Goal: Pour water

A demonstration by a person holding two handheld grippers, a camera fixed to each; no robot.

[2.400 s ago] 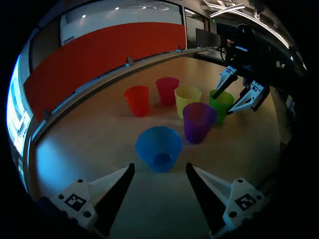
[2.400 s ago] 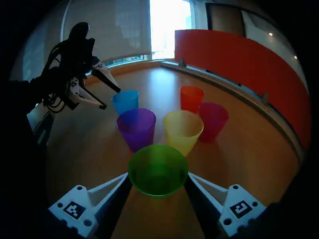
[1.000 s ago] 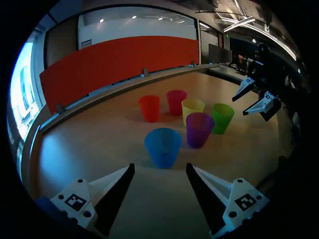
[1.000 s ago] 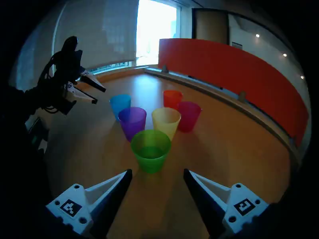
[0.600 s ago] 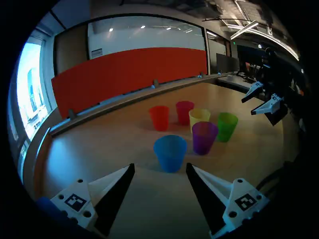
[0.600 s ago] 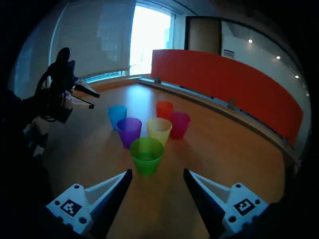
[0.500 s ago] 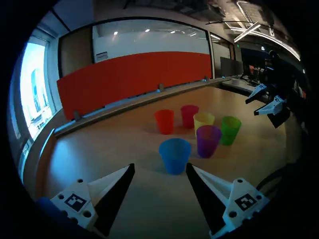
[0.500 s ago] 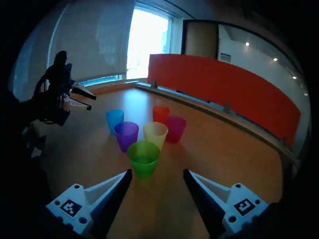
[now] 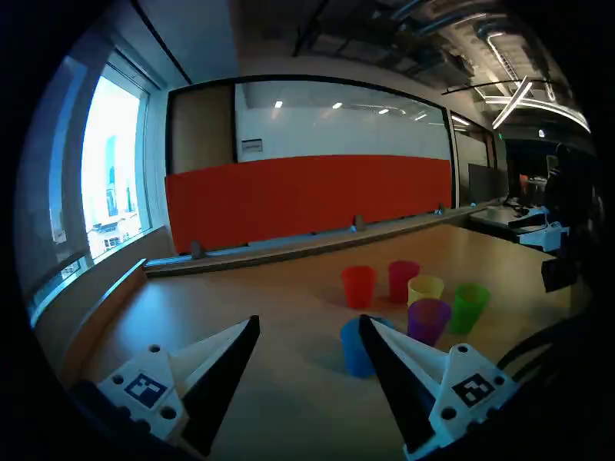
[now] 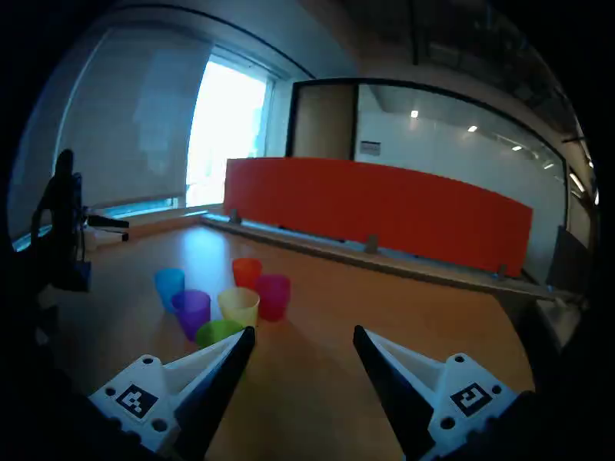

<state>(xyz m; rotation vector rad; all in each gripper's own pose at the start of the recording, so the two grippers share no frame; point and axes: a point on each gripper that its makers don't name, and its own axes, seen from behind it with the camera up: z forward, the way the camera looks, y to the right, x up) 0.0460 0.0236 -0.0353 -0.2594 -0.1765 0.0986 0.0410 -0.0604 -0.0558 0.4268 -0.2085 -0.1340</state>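
Note:
Several coloured plastic cups stand clustered on the wooden table (image 9: pixel 254 300). In the left gripper view I see the orange cup (image 9: pixel 357 286), pink cup (image 9: pixel 403 280), yellow cup (image 9: pixel 424 289), green cup (image 9: pixel 470 306), purple cup (image 9: pixel 427 322) and the blue cup (image 9: pixel 354 347), which is partly behind one finger. My left gripper (image 9: pixel 307 323) is open and empty, well back from them. In the right gripper view the green cup (image 10: pixel 214 333) sits nearest, partly behind a finger, with the purple cup (image 10: pixel 191 313), blue cup (image 10: pixel 169 288), yellow cup (image 10: pixel 238 305), orange cup (image 10: pixel 247 272) and pink cup (image 10: pixel 273 296) beyond. My right gripper (image 10: pixel 304 330) is open and empty.
A long red partition (image 9: pixel 307 192) runs along the table's far edge, with bright windows (image 10: pixel 223 131) beside it. The other gripper shows at the right edge (image 9: pixel 547 232) in the left gripper view, and at the far left (image 10: pixel 104 223) in the right gripper view.
Both grippers have drawn back from the cups and tipped upward. The cups now look smaller and lower, and the nearest one slips behind a finger in each view.

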